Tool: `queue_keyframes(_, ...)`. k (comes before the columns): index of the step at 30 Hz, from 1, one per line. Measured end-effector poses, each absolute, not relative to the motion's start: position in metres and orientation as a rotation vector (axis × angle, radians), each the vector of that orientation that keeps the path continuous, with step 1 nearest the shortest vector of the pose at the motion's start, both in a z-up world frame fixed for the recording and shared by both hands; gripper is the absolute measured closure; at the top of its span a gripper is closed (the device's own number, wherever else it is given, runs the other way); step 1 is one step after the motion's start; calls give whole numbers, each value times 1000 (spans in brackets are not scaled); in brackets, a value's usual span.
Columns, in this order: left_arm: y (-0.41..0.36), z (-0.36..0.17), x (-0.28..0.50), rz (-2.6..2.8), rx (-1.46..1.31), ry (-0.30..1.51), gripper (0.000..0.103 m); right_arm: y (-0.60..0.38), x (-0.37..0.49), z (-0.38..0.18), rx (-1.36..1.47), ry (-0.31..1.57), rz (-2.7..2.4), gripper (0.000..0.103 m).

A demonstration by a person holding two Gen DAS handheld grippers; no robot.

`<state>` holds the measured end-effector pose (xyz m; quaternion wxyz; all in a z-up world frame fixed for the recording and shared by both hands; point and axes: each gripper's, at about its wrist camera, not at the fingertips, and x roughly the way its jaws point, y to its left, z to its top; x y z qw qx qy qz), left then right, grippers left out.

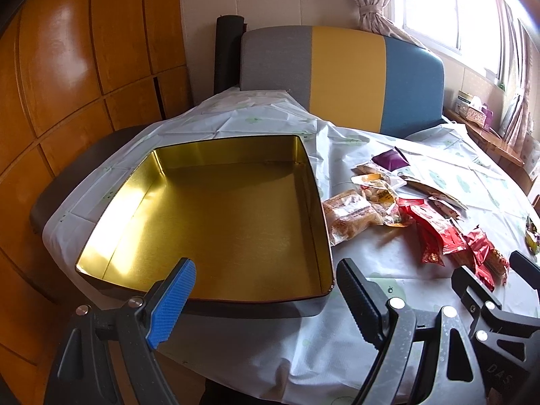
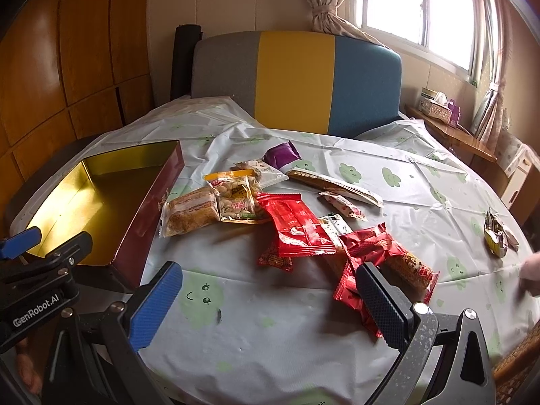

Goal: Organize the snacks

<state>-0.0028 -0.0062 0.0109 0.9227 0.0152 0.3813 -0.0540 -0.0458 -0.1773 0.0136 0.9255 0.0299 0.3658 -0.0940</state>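
Both tongs gape wide w/ nothing held. Right tongs (image 2: pixel 270 303) hover low over the desk (image 2: pixel 270 354), its dark finger just beside the nearest red packs. Left tongs (image 1: pixel 266 300) sit at the near rim of the tin (image 1: pixel 219 219), which is empty, gold inside, maroon outside.

Key relation: snacks lie ahead and slightly right of the right tongs, tin to their left. The right one is clearly nearer the pile; the left is nearer the tin. Nearest crumpled red pack (image 2: pixel 378 256) runs roughly left-to-right, slanting down to the right, so prob. best gripped across its short side.

Count, approx.: 1 tin; 4 red packs incl. flat red pack (image 2: pixel 297 222); 1 cake pack (image 2: pixel 192 212) touching the tin wall; 1 nut pack (image 2: pixel 236 202); further off 1 long stick pack (image 2: pixel 334 185), 1 purple pack (image 2: pixel 281 155), 2–3 small pale packs. 1–2 stray wrappers (image 2: pixel 496 233) lie well apart, far right.

Nothing's in the tin yet; task barely begun, I'd judge.
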Motion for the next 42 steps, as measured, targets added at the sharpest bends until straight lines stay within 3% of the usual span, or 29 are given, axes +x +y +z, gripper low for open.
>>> queue_keyframes(12,-9,9,0,-239,-53,828,16,-194,-43,15,85,752,-186,0)
queue_keyframes(18,-25,13,20,-504,-203,925,12,-243,-44,24,164,757,-192,0)
queue_keyframes(25,-76,15,34,-657,-139,1027,12,-310,-51,38,209,773,-250,0)
queue_keyframes(27,-94,14,41,-656,-123,1071,17,-324,-54,44,208,771,-268,0)
queue_keyframes(29,-110,10,48,-668,-125,1105,31,-337,-57,49,206,767,-279,0)
queue_keyframes(32,-130,-8,67,-679,-148,1228,44,-357,-62,56,208,755,-304,0)
queue_keyframes(42,-199,-50,124,-561,-109,1410,46,-392,-70,44,298,755,-321,0)
